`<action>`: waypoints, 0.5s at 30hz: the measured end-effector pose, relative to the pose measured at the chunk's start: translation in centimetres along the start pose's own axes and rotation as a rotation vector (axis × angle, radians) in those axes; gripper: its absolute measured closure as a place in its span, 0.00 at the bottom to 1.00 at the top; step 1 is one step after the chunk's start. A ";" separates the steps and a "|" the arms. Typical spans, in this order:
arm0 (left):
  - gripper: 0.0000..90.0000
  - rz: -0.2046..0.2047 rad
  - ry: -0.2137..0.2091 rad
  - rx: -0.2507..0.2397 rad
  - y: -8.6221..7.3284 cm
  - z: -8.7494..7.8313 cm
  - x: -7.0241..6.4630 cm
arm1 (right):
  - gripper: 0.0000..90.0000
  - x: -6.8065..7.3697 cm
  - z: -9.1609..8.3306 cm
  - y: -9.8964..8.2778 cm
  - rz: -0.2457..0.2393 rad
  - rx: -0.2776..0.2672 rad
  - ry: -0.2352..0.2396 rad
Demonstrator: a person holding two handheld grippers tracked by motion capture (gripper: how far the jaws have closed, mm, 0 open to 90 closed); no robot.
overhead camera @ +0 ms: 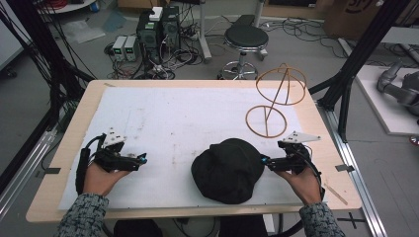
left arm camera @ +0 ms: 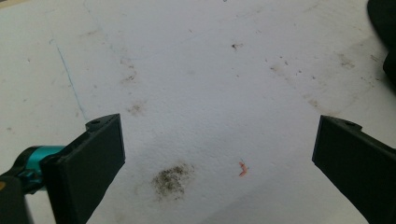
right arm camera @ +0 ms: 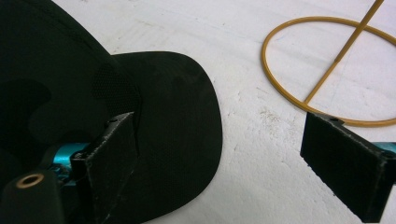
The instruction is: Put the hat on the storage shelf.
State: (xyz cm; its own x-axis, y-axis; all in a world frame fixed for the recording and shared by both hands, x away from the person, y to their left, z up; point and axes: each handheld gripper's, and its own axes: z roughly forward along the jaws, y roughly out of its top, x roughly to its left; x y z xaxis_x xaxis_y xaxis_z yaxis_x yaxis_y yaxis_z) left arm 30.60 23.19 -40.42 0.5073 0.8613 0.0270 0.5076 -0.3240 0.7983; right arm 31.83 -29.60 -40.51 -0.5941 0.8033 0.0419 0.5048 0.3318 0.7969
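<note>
A black hat (overhead camera: 227,170) lies on the white mat (overhead camera: 173,118) near the table's front edge. A gold wire stand (overhead camera: 274,101), two rings joined by a rod, is behind it to the right. My right gripper (overhead camera: 263,160) is just right of the hat, level with the mat and pointing at it. In the right gripper view its jaws (right arm camera: 219,135) are open, one over the hat's brim (right arm camera: 182,116), with the stand's base ring (right arm camera: 299,100) beyond. My left gripper (overhead camera: 143,159) is well left of the hat. Its jaws (left arm camera: 219,140) are open over bare stained mat.
The wooden table (overhead camera: 69,143) reaches past the mat on every side. A stool (overhead camera: 245,39) and computer boxes (overhead camera: 158,27) with cables stand on the floor behind. Black frame posts (overhead camera: 346,84) rise at the right; a hat edge (left arm camera: 385,28) shows in the left gripper view.
</note>
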 end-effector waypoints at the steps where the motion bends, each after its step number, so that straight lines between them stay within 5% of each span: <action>1: 0.03 0.000 0.000 0.000 0.0 0.0 0.0 | 0.12 0.0 0.0 0.0 0.000 0.000 0.000; 15: 0.03 0.001 0.004 0.003 0.2 0.5 0.1 | 0.13 0.4 -0.7 -0.4 -0.004 -0.015 -0.001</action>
State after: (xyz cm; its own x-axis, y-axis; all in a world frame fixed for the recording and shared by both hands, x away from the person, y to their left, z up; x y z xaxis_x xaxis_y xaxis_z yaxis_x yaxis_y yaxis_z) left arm 31.04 23.00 -40.58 0.5047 0.8628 0.0299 0.5098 -0.3258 0.7962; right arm 30.95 -29.77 -40.40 -0.5956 0.8024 0.0379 0.4928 0.3277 0.8061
